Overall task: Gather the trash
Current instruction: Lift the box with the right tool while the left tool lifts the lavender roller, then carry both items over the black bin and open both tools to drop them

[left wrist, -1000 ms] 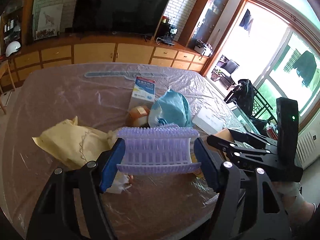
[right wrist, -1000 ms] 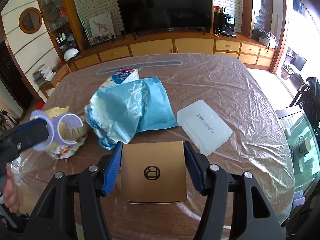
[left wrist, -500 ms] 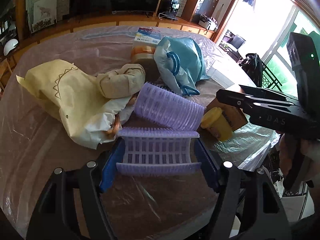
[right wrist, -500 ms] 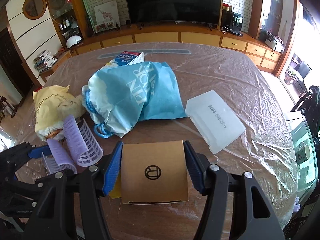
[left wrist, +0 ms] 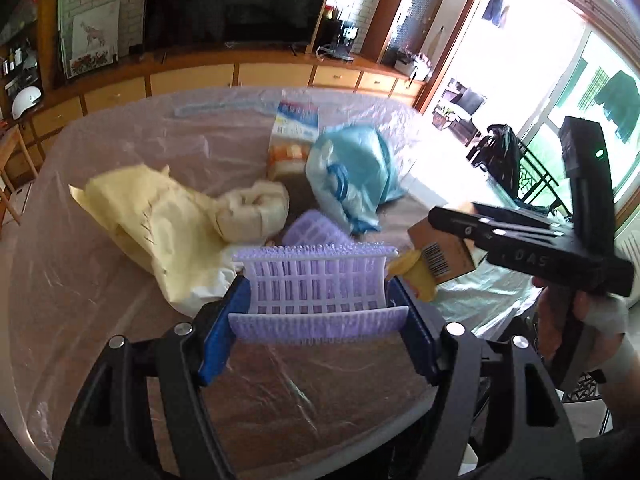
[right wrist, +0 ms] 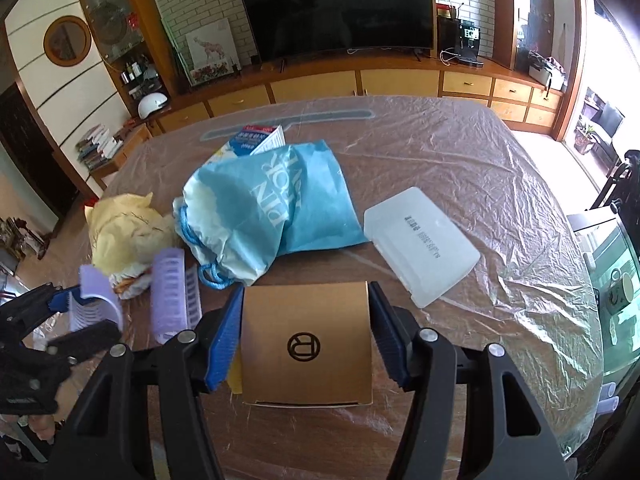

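Note:
My left gripper (left wrist: pixel 316 304) is shut on a purple plastic hair-roller shell (left wrist: pixel 318 288), held just above the table near its front edge; it also shows in the right wrist view (right wrist: pixel 94 300). A second purple roller (right wrist: pixel 174 296) lies on the table behind it. My right gripper (right wrist: pixel 306 344) is shut on a brown cardboard box (right wrist: pixel 306 344), which also shows in the left wrist view (left wrist: pixel 444 250). A yellow cap (left wrist: pixel 414 276) sits under the box's left edge.
On the plastic-covered table (right wrist: pixel 500 184) lie a yellow paper bag (left wrist: pixel 160 212), a blue drawstring bag (right wrist: pixel 272 204), a blue-and-white carton (right wrist: pixel 256 140) and a frosted plastic lid (right wrist: pixel 420 246). Cabinets and a TV stand behind.
My left gripper has tilted up and drawn slightly back with the roller shell. The second roller stays on the table. My right gripper holds the box nearly still.

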`<state>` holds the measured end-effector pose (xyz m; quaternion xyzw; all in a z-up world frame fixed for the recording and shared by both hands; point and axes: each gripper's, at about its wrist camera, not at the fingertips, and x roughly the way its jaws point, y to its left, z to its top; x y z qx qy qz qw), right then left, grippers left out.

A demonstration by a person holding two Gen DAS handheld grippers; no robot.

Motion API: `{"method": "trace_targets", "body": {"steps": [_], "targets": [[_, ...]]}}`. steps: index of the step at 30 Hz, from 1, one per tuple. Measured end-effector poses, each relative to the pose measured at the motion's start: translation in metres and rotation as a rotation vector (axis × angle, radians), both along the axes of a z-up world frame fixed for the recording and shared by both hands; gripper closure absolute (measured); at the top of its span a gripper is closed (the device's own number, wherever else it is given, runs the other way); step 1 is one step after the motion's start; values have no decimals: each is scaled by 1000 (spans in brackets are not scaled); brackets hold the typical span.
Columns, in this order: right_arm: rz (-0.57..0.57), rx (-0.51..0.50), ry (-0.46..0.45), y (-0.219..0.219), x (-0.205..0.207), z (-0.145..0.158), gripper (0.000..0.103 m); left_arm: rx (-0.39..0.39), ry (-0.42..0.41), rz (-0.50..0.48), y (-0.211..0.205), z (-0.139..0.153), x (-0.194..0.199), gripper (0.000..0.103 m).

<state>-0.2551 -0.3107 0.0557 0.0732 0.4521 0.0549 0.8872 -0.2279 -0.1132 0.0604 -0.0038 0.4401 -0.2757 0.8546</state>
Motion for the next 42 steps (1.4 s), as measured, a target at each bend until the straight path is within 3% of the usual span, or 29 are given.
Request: {"method": "trace_targets", "body": {"steps": [7, 13, 26, 36, 42], "targets": [[-14, 42, -22, -6, 1, 12, 44, -53, -44, 22, 2, 27, 4, 32], [-25, 71, -37, -8, -4, 19, 44, -24, -41, 3, 1, 19, -1, 32], [-58, 166, -79, -9, -24, 46, 44, -47, -54, -38, 9, 23, -15, 32], [68, 226, -71, -4, -65, 56, 44, -23, -45, -10, 1, 23, -50, 32], [167, 207, -33, -4, -98, 47, 44, 19, -9, 6, -14, 13, -82, 32]]}}
